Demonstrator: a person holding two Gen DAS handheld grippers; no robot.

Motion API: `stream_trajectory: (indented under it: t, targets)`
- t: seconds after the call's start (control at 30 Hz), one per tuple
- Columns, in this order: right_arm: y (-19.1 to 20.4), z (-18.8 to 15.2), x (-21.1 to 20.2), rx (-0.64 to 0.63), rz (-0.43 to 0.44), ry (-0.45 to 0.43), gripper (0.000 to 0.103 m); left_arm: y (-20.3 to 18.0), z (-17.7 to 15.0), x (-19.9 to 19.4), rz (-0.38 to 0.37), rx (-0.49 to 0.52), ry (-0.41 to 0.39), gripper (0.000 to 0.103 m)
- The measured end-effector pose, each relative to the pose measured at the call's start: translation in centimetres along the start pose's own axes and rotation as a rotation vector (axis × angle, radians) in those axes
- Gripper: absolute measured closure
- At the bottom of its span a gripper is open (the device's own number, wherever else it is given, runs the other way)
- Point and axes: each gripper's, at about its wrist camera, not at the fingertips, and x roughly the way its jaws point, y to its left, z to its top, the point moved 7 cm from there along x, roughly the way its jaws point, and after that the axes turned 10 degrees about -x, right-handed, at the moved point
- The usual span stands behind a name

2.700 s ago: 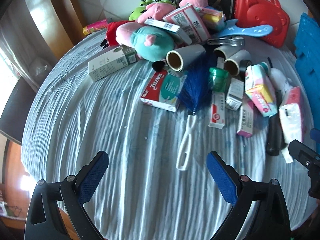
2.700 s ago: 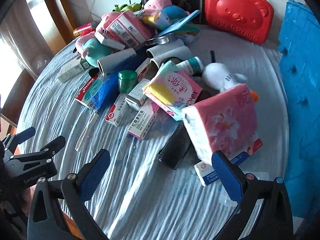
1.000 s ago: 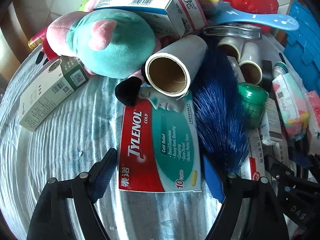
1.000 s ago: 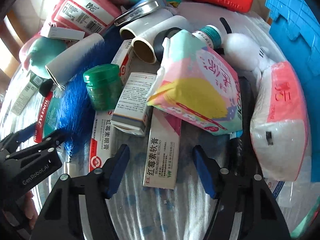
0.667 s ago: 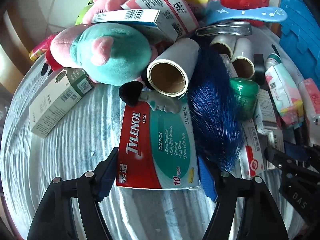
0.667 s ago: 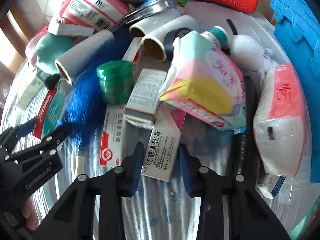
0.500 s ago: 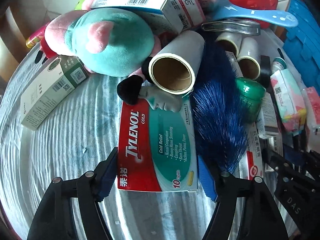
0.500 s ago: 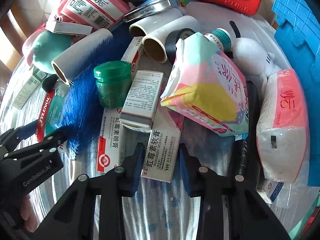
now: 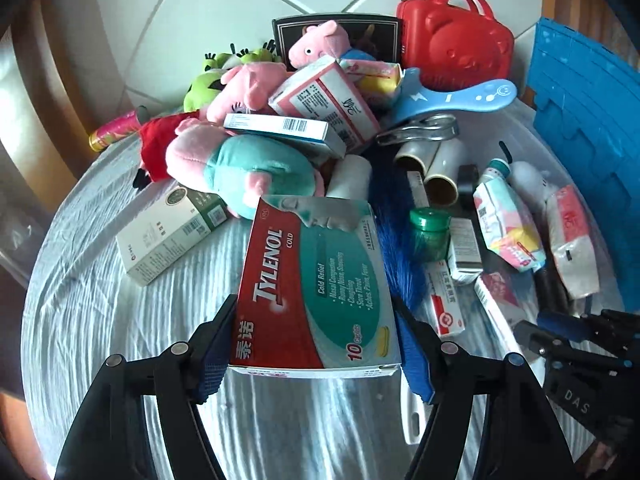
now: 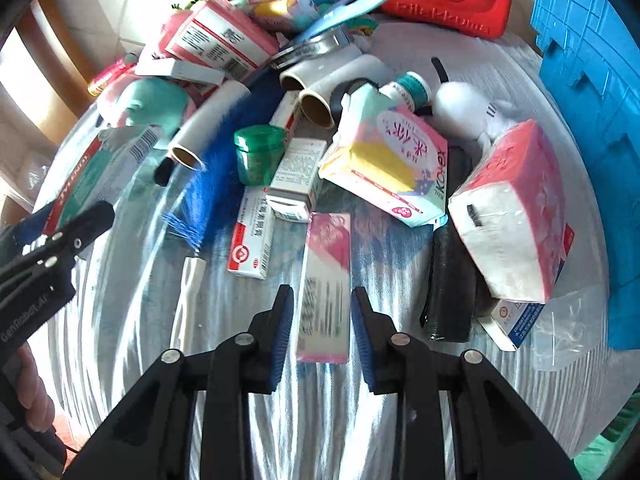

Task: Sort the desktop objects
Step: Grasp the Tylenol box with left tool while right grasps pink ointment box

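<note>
My left gripper (image 9: 316, 354) is shut on a red and teal Tylenol box (image 9: 316, 292) and holds it lifted above the striped tablecloth (image 9: 100, 300). The box also shows at the left of the right wrist view (image 10: 92, 176). My right gripper (image 10: 322, 330) is shut on a long pink and white medicine box (image 10: 326, 280), held clear of the pile. A heap of boxes, plush toys and rolls fills the back of the round table.
A blue duster (image 10: 224, 168), green jar (image 10: 258, 152), red-and-white box (image 10: 250, 236), tissue packs (image 10: 516, 208) and a black object (image 10: 450, 276) lie ahead. A red bear case (image 9: 456, 40) and blue crate (image 9: 592, 128) stand at the back right.
Both grippers have closed on their boxes and pulled back and up from the pile, the left with the Tylenol box, the right with the pink box.
</note>
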Motion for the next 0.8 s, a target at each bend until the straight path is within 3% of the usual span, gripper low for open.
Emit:
stream_trajectory:
  t: [0.13,0.67,0.73,0.77,0.8]
  targets:
    - [0.7,0.0,0.1,-0.01,0.025,-0.007,0.075,1.1,-1.2,-1.6,0.023,-0.029,0.008,0.032]
    - [-0.2,-2.5,2.1,0.053,0.063,0.039,0.074,3.3,-3.9,4.0,0.051,-0.043,0.204,0.027]
    - [-0.1,-2.7,2.5,0.058,0.06,0.051,0.057,3.5,-4.8,4.4,0.044,-0.038,0.231,0.027]
    - [-0.1,-2.6,2.7,0.057,0.057,0.054,0.032,3.6,-5.2,4.7,0.042,-0.035,0.244,0.027]
    - [0.1,-2.5,2.7,0.054,0.053,0.055,0.02,3.6,-5.4,5.0,0.049,-0.032,0.247,0.027]
